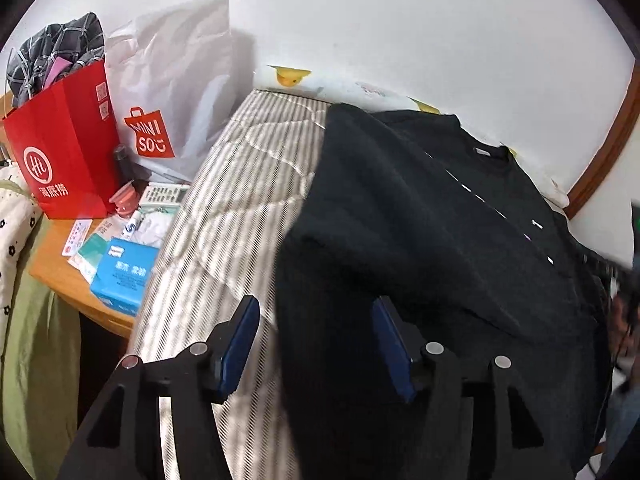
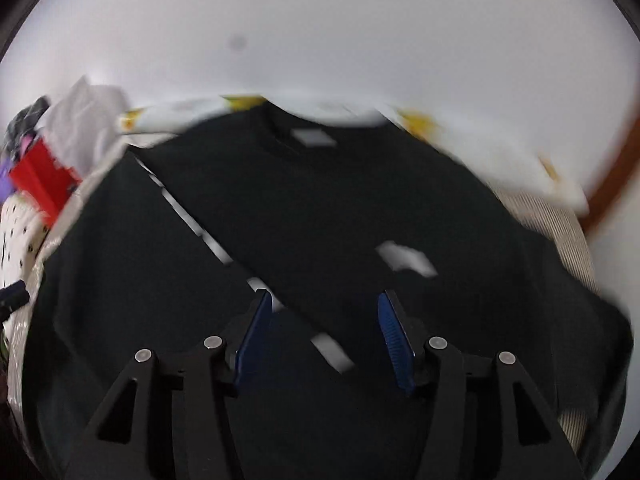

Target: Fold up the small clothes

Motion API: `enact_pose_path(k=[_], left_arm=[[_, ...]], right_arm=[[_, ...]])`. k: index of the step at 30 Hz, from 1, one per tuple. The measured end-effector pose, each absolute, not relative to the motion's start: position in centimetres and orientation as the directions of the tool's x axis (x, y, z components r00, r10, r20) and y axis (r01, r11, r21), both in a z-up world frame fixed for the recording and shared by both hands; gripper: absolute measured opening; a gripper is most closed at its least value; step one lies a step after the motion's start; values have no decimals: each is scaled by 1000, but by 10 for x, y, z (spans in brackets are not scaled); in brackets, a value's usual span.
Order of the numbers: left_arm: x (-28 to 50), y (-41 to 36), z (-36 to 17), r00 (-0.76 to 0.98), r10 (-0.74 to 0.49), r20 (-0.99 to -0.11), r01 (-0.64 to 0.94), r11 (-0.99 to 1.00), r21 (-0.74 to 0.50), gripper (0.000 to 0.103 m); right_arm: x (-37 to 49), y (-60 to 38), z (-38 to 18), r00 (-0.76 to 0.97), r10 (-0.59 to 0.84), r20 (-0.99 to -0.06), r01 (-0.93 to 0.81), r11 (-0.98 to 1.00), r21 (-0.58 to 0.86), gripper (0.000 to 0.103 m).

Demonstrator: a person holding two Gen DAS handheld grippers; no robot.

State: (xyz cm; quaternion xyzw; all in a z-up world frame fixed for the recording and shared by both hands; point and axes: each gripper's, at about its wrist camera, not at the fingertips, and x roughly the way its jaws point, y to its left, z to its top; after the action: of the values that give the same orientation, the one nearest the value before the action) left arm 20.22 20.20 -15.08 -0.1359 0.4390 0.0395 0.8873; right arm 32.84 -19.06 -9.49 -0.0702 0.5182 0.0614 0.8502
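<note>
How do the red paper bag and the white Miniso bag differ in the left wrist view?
The red paper bag stands crisp and boxy with a white round logo; the white Miniso bag is crumpled and bears a red-orange logo. The red paper bag is stuffed with plaid fabric sticking out of its top; nothing shows above the white Miniso bag's top. The red paper bag sits nearer the camera, the white one behind it against the wall. Both stand upright on the wooden nightstand.
</note>
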Motion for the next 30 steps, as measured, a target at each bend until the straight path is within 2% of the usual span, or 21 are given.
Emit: enact_pose_path(k=[6, 10, 11, 12, 13, 14, 21, 26, 30], left_arm=[[190, 181, -153, 590, -66, -805, -204, 952, -227, 57], [183, 172, -158, 574, -47, -818, -212, 956, -203, 57], [182, 170, -160, 569, -37, -821, -213, 958, -192, 57], [181, 169, -163, 563, -26, -826, -217, 960, -178, 57], [181, 168, -166, 555, -14, -832, -223, 961, -165, 57], [180, 167, -168, 548, -11, -836, -226, 961, -161, 57], [175, 167, -172, 535, 2, -845, -233, 962, -145, 58], [170, 164, -171, 529, 9, -849, -223, 966, -128, 59], [168, 162, -173, 524, 18, -851, -218, 969, -114, 59]], right_arm=[[278, -243, -122, 410, 70, -910, -77, 996, 42, 55], [266, -234, -135, 452, -12, -892, -92, 994, -60, 55], [264, -229, -136, 459, -34, -888, -99, 991, -89, 47], [264, -224, -136, 476, -36, -879, -119, 987, -105, 23], [262, -220, -135, 487, -30, -873, -146, 982, -116, 18], [262, -216, -132, 500, -47, -865, -168, 974, -150, 8], [274, -228, -94, 593, -44, -804, -136, 979, -153, 8], [276, -230, -115, 543, -86, -835, -139, 972, -190, 8], [270, -232, -122, 555, -105, -825, -125, 970, -207, 8]])
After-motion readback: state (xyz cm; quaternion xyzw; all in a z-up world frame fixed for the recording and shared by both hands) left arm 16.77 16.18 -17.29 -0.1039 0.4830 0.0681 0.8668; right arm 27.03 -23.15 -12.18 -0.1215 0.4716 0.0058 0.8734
